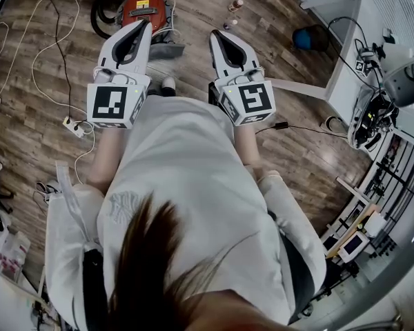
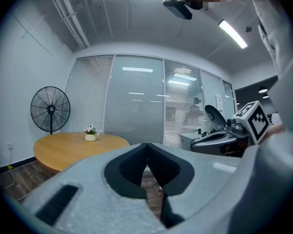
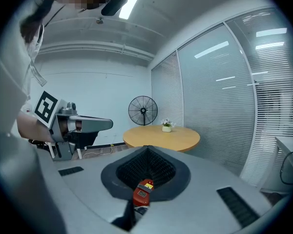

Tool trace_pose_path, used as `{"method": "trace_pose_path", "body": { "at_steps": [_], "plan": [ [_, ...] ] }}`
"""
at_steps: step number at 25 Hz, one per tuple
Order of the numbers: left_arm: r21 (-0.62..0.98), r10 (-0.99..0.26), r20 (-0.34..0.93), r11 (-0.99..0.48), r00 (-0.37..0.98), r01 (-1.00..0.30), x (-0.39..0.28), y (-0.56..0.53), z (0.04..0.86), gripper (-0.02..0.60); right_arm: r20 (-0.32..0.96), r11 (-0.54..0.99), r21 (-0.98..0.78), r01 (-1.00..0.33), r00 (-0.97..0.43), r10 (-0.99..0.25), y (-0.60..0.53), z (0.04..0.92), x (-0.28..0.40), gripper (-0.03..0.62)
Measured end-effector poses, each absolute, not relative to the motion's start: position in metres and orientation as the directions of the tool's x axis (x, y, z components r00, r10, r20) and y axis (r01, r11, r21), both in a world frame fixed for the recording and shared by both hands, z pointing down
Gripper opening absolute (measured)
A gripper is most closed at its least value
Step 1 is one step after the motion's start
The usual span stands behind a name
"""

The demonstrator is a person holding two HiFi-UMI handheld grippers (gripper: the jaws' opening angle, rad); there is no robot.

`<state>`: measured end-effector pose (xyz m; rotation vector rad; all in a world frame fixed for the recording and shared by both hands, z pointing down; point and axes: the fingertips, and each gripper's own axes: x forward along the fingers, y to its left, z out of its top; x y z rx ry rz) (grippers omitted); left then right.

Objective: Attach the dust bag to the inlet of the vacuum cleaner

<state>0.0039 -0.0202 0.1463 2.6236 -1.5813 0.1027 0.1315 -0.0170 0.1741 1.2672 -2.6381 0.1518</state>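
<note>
A red vacuum cleaner [image 1: 143, 7] sits on the wooden floor ahead of me, with a black hose [image 1: 99, 14] curled at its left. It also shows small and red through the jaw gap in the right gripper view [image 3: 143, 191]. Both grippers are held level at waist height and point toward it, well short of it. My left gripper [image 1: 144, 25] is shut with nothing in it, its jaws meeting at the tip [image 2: 146, 144]. My right gripper [image 1: 216, 34] is likewise shut and empty [image 3: 146, 147]. No dust bag appears in any view.
A white power strip [image 1: 74, 126] and its cables lie on the floor at the left. Small bottles [image 1: 234, 5] and a blue object [image 1: 303, 38] stand at the far right by a white desk [image 1: 345, 54]. A round wooden table [image 3: 161, 136] and a fan [image 3: 142, 110] stand beyond.
</note>
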Motion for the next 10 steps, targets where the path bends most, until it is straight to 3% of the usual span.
{"method": "trace_pose_path", "body": {
  "at_steps": [10],
  "plan": [
    [0.033,-0.872,0.111,-0.476,0.477,-0.879,0.014,-0.019,0.149,0.017,0.230,0.603,-0.032,-0.797,-0.593,-0.772,-0.014,0.176,0.146,0.002]
  ]
}}
